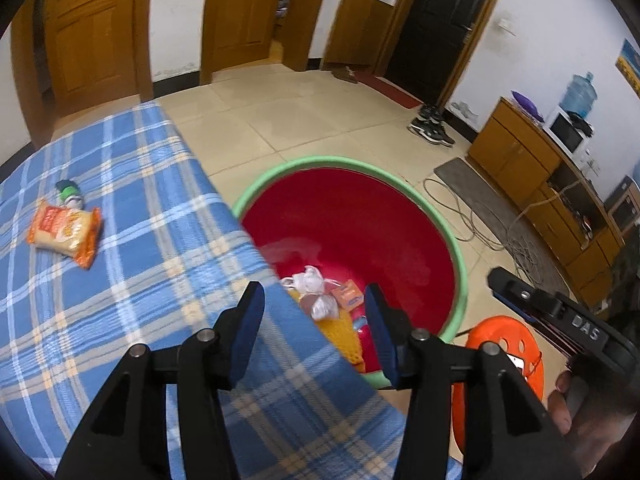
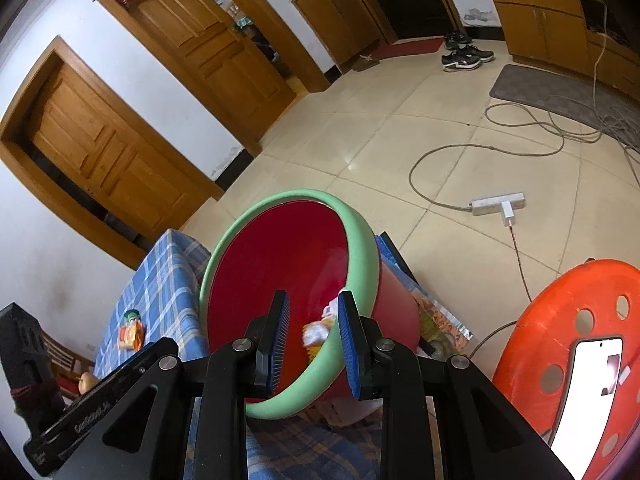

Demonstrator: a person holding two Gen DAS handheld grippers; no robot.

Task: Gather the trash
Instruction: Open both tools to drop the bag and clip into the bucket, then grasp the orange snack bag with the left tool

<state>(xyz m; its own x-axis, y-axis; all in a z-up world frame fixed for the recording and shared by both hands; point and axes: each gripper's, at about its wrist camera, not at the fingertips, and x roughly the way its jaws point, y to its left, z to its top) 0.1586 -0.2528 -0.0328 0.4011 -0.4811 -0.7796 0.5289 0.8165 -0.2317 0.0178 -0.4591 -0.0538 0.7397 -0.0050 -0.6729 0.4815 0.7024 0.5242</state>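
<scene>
The left gripper (image 1: pixel 314 330) hangs over the near edge of the bed, its claw released: the blue pads stand apart with nothing between them, only the plaid bedspread (image 1: pixel 132 240) and the basin showing through the gap. The red basin (image 1: pixel 352 224) with its green rim sits just beyond, at about twelve o'clock from those fingertips, and it already carries trash on its bottom: crumpled white wrappers (image 1: pixel 310 280), a small orange packet (image 1: pixel 349 295) and something yellow at its six o'clock side. Still on the bedspread, at roughly ten o'clock from the left gripper and well apart from it, lies an orange-and-white snack bag (image 1: pixel 66 234), with a small green-capped bottle (image 1: pixel 69 193) touching or just beside its far end. In the right wrist view the right gripper (image 2: pixel 312 340) is clenched on the green rim of the basin (image 2: pixel 362 248), one pad inside the bowl and one outside, and the basin is tilted toward the bed. An orange plastic stool (image 2: pixel 576 300) stands at three o'clock from that gripper, with a lit phone (image 2: pixel 592 384) lying on its seat. A power strip (image 2: pixel 496 202) rests on the tiled floor at one o'clock
</scene>
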